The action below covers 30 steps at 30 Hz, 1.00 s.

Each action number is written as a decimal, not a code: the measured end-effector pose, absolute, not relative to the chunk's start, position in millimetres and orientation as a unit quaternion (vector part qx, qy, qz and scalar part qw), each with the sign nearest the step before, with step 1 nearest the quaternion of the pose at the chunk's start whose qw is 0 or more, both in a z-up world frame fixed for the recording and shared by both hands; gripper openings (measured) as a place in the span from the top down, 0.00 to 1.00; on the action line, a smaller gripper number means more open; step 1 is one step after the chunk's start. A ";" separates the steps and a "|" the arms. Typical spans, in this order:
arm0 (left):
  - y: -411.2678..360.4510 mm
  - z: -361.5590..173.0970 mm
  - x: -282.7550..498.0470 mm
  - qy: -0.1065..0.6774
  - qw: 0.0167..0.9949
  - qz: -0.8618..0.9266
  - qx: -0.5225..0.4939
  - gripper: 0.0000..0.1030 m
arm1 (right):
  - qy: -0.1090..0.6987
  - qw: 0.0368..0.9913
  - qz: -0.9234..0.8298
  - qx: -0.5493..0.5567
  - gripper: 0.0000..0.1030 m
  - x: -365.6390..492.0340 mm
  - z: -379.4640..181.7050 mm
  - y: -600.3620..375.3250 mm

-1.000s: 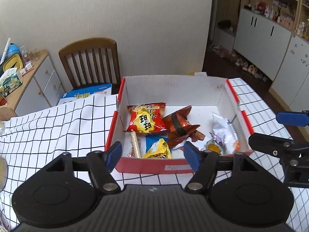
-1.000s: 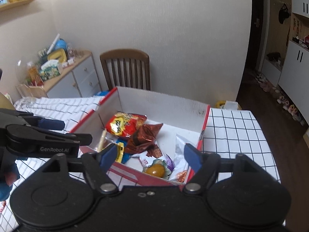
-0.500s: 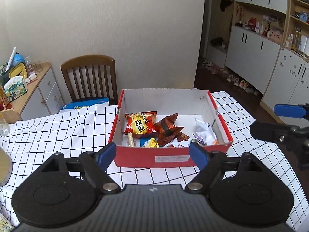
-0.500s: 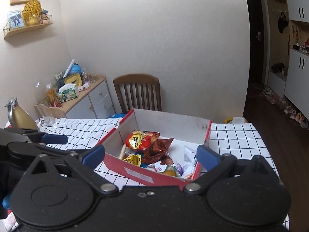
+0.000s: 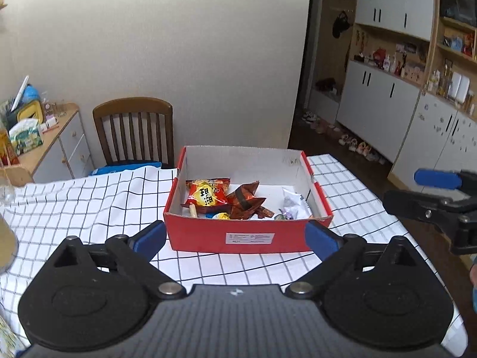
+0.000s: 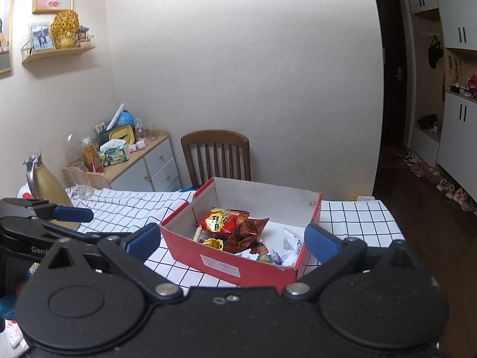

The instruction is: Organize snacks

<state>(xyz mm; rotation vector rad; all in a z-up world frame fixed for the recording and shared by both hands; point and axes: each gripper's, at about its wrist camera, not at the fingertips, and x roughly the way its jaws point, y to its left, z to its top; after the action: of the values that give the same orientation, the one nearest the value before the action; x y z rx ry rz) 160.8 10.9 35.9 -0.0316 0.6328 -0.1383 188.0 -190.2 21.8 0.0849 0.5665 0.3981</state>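
We see the snacks (image 5: 226,201) gathered in the red box (image 5: 250,238) on the surface. Our left gripper (image 5: 235,238) is opening, empty; the right gripper (image 6: 232,243) gapes wide, empty, clear of the box.

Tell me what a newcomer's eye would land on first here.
First the red box, standing open on the checked tablecloth, with a red-and-yellow snack bag and a brown foil packet inside. Next the left gripper, its jaws opening on nothing just before the box. Behind the table stands a wooden chair.
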 end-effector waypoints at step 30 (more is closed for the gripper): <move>5.2 37.8 139.7 0.312 0.948 -0.057 -0.032 0.03 | 0.274 0.943 0.177 0.067 0.00 163.7 18.0 -201.5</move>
<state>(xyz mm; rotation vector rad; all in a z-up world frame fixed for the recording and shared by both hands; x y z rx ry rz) 139.7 5.2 37.8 -0.0653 0.6347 -0.1158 163.7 -201.5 18.0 0.1375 0.5577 0.3603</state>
